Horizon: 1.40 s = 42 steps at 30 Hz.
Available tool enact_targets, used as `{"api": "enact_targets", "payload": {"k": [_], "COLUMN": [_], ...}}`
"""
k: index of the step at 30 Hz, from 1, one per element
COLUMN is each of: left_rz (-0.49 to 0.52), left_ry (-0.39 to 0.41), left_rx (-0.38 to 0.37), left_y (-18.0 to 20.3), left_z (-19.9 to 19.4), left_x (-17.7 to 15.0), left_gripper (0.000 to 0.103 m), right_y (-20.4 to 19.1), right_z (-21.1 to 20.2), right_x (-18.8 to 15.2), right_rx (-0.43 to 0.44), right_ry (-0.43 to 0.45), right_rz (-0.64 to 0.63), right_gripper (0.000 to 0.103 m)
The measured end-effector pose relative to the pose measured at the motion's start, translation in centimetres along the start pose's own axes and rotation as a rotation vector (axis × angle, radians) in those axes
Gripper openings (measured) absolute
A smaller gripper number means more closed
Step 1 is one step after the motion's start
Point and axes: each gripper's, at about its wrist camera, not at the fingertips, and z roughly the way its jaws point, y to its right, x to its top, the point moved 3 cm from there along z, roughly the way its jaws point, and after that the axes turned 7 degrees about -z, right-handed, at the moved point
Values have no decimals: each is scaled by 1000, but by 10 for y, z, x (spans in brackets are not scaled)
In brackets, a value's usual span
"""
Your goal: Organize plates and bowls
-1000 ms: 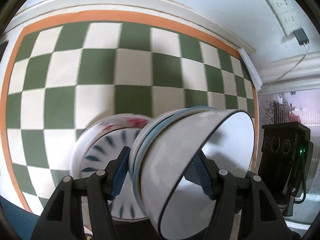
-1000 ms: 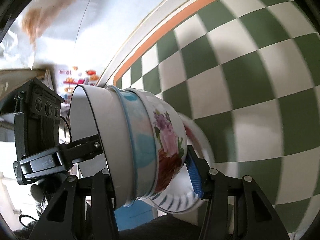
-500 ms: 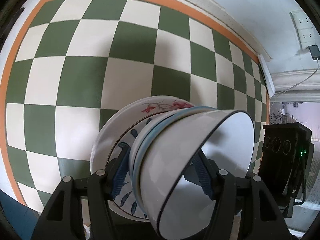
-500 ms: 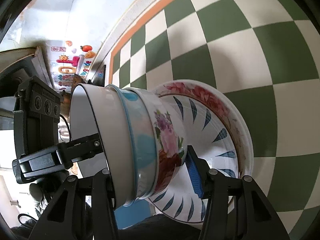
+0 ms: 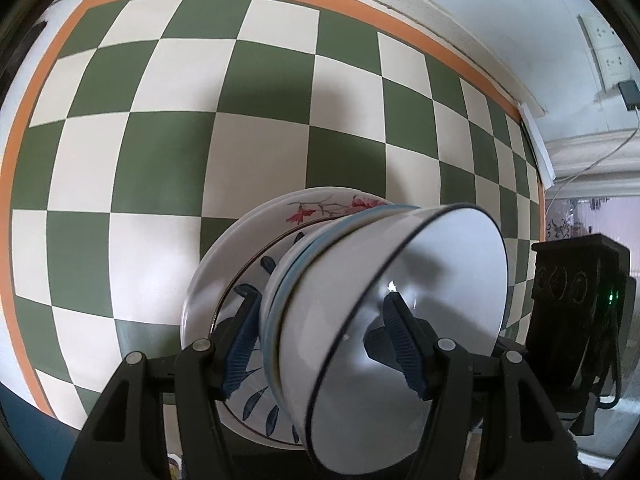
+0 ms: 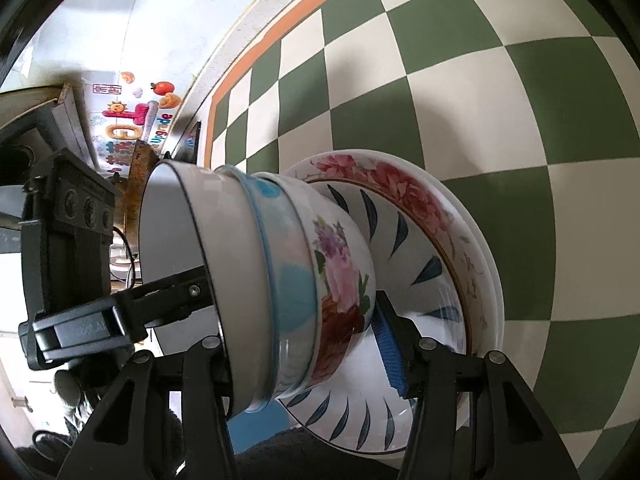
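Observation:
A stack of three nested bowls (image 5: 384, 320), white with a dark rim on top, blue-rimmed in the middle and floral underneath (image 6: 344, 280), is held from both sides. My left gripper (image 5: 320, 308) is shut on its wall, one finger outside and one finger (image 5: 400, 336) inside. My right gripper (image 6: 300, 312) is shut on the opposite wall; its blue pad (image 6: 386, 344) presses the floral bowl and its other finger is hidden. The bowls' base sits against a stack of plates (image 6: 420, 248), a blue-leaf plate (image 5: 256, 396) uppermost, on the table.
The table carries a green and cream chequered cloth (image 5: 240, 140) with an orange border (image 5: 12, 240). A wall socket with a plugged charger (image 5: 630, 94) is at the upper right. Colourful wall stickers (image 6: 132, 120) show beyond the table's end.
Both grippers came down and across with the bowl stack; the plates slid into view beneath it. In the last half second almost nothing moved.

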Motion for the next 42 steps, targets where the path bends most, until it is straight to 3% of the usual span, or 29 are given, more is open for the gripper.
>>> {"api": "enact_targets", "payload": {"k": [13,20,30,33,36,42], "left_rz": [39,96,188,200,222,219], "left_ry": [34,156,303,322,369,471], "left_rx": [37,110,185,180,196,209], "left_y": [3,8,13,12,13,16], "left_z": [-8,-40,-98,-112,-126,-153], "left_x": [-6,-23,-62,-71,-81,-101], "left_gripper": [60,60,61,70,95,99], "right_y": [-12,-28,-77,-93,-109,-141], "right_z": [-12,-38,-91,-107,-122,-153], "right_x": [-7,-14,-55,-70,-83,-105], "right_rx": [-89,-150,-358,-410,-436,-541], "right_ry": [11,61,181,221,269,361], "right_rz": [-7,-48,-123,-124,-126,-172], "right_gripper": [59,59,63,69,84,95]}}
